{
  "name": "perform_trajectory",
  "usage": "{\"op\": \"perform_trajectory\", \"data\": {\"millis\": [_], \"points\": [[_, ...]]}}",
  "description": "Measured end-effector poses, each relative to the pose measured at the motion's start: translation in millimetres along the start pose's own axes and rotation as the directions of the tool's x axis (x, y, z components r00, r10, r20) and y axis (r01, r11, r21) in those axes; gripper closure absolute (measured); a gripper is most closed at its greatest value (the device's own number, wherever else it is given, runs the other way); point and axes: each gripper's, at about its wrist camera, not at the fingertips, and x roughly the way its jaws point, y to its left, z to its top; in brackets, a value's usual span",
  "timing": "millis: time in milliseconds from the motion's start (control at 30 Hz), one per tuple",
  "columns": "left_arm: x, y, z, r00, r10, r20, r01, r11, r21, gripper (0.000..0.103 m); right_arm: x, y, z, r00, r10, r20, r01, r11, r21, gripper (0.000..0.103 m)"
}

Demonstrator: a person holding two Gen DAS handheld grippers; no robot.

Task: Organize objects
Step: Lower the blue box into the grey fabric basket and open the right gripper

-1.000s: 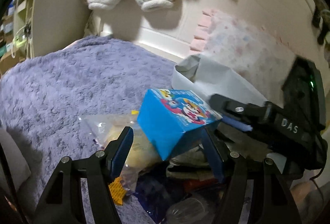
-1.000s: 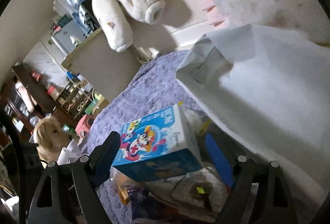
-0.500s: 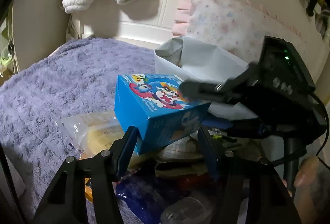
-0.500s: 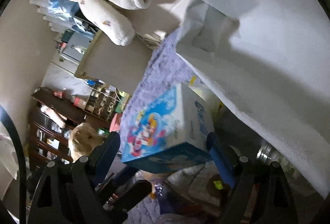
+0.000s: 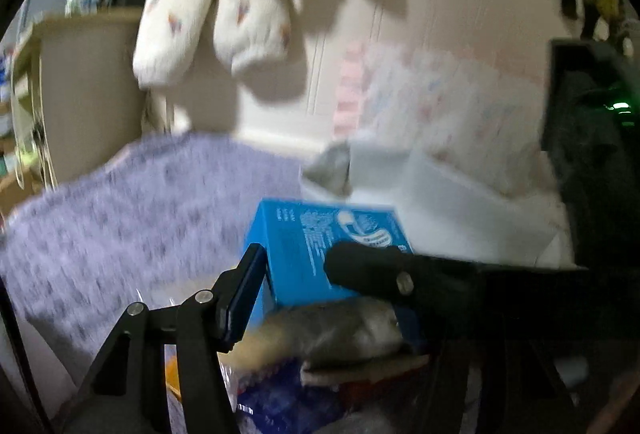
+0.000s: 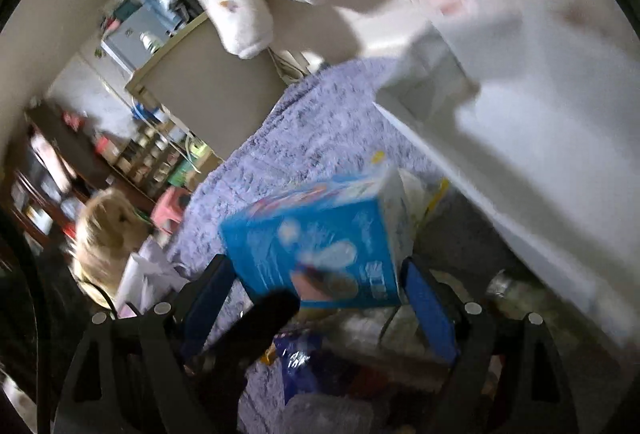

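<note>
A blue cartoon-print box [image 5: 316,246] stands between both pairs of fingers, lifted above a pile of packets on the purple blanket [image 5: 132,210]. My left gripper [image 5: 328,298] has its left finger [image 5: 244,290] against the box's left side; its right finger is hidden behind the other gripper's black finger [image 5: 384,274]. In the right wrist view the box [image 6: 324,246] sits between the blue pads of my right gripper [image 6: 320,294], which touch its sides. Both views are blurred.
A white paper bag [image 6: 520,138] lies open to the right of the box. Packets and wrappers [image 5: 328,346] are heaped below it. Plush legs [image 5: 216,22] hang on the headboard. A dog [image 6: 108,230] and shelves stand at left.
The box has been tipped and lifted, so its printed face turned away and its back panel now shows. Both grippers moved with it, and the right gripper's finger now crosses the left view.
</note>
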Motion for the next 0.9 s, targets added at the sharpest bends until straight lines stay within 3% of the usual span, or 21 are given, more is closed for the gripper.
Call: {"op": "perform_trajectory", "data": {"millis": [100,167,200,300,367,400,433,500,733,900], "points": [[-17.1,-16.5,16.6,0.995,-0.045,0.091,0.045,0.999,0.001,0.044,-44.7,25.2,-2.3,0.994,-0.032,0.101,0.033,0.999,-0.012,0.016],[-20.3,-29.9,25.8,0.980,-0.167,0.112,0.170,0.985,-0.012,0.044,-76.0,33.2,-6.8,0.977,-0.095,0.192,0.090,0.995,0.035,0.016],[-19.5,-38.0,29.3,0.964,-0.238,0.120,0.243,0.970,-0.022,0.044,-93.9,35.7,-10.0,0.954,-0.156,0.256,0.141,0.987,0.079,0.016],[-14.4,-58.8,29.4,0.935,-0.337,0.111,0.334,0.941,0.045,0.046,-130.2,40.1,-18.4,0.847,-0.334,0.413,0.280,0.941,0.188,0.016],[-4.1,-70.3,23.5,0.943,-0.326,0.066,0.318,0.942,0.106,0.071,-136.8,31.4,-25.3,0.770,-0.425,0.477,0.328,0.904,0.275,0.016],[2.9,-73.4,21.1,0.955,-0.293,0.043,0.286,0.950,0.125,0.095,-135.2,24.9,-29.0,0.726,-0.480,0.493,0.362,0.876,0.319,0.016],[10.2,-73.7,17.2,0.964,-0.264,0.017,0.260,0.957,0.132,0.098,-132.2,19.0,-30.1,0.691,-0.526,0.495,0.399,0.849,0.345,0.017],[18.4,-69.7,13.8,0.968,-0.252,-0.003,0.251,0.962,0.112,0.098,-129.1,8.4,-29.2,0.645,-0.587,0.489,0.455,0.810,0.371,0.018],[22.5,-42.0,13.0,0.979,-0.202,-0.007,0.202,0.979,0.008,0.094,-129.3,9.2,-28.8,0.617,-0.597,0.512,0.481,0.802,0.354,0.018],[21.9,-23.4,11.5,0.982,-0.187,-0.016,0.186,0.980,-0.069,0.094,-134.4,7.7,-24.0,0.625,-0.585,0.516,0.468,0.810,0.352,0.019]]}}
